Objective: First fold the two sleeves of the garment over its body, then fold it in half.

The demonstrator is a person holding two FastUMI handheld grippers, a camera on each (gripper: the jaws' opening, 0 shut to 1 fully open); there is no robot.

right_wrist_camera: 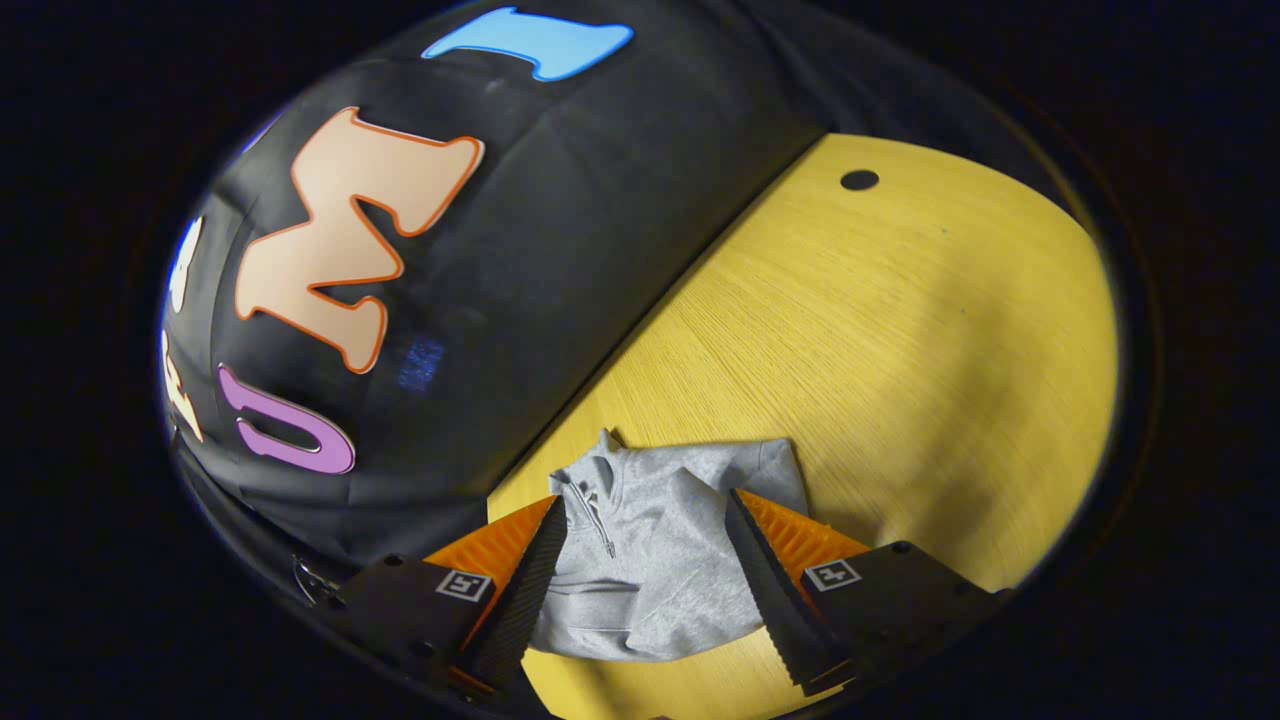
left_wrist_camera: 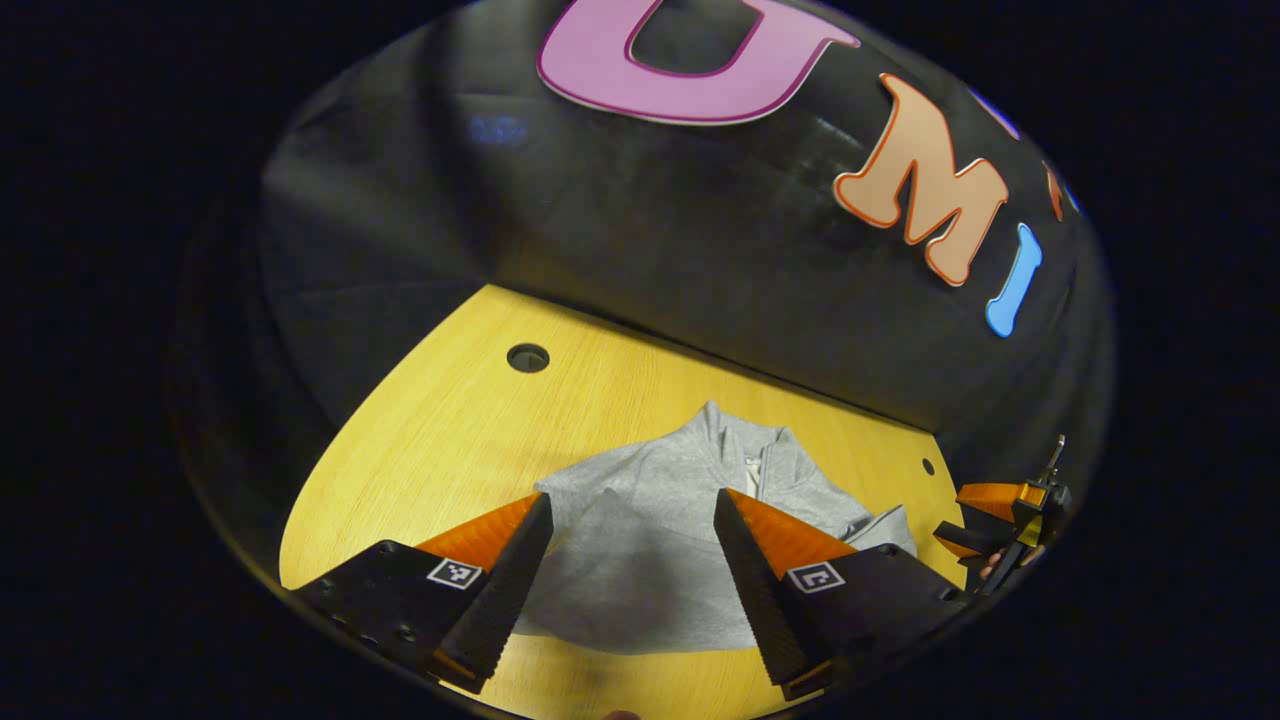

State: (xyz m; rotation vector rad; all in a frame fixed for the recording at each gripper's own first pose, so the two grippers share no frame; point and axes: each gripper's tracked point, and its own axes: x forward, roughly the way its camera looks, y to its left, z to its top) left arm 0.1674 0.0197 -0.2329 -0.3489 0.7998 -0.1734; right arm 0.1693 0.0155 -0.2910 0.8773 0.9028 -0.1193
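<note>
The lower hem of the grey garment is cut off by the left gripper in the left gripper view, and its flanks are hidden behind the two fingers. In the right gripper view the garment's bottom edge is likewise partly covered by the right gripper. Whether both sleeves are folded in cannot be settled; a folded band of cloth is seen low on the garment in the right gripper view, and a small flap sticks out at its right side in the left gripper view.

The garment is laid flat on the yellow counter, lower centre of both frames. Its collar is pointed toward the black cloth wall, the long axis running from the collar down toward the cameras. A zip is seen below the collar in the right gripper view.

Both sets of jaws are spread wide, released, nothing held, and are hung over the garment. The other gripper is seen at the right edge of the left gripper view, beside the counter's rim. A dark round hole is set in the counter, well apart from the garment, and another hole is seen upper right in the right gripper view.
</note>
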